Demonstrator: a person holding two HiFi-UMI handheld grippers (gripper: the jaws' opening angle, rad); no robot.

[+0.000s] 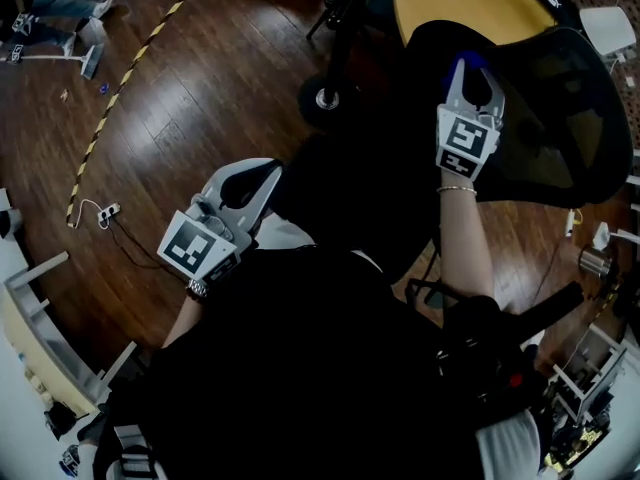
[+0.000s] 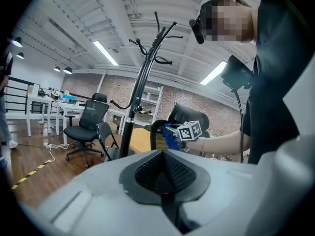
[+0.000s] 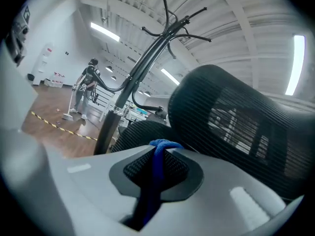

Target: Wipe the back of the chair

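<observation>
At black mesh chair back (image 1: 560,118), right gripper (image 1: 470,68) pinched folded blue cloth (image 3: 156,161), presumably to wipe. Jaws together and empty, left gripper (image 1: 250,183) hung aside, apparently unneeded.

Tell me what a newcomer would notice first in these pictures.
The eye goes first to the bright blue cloth pinched in the shut right gripper, held close in front of the black mesh chair back at the head view's upper right. Next comes the tall black coat stand branching toward the ceiling left of the chair. Last is the left gripper, shut on nothing, held low by the person's body over the dark wooden floor.
</observation>
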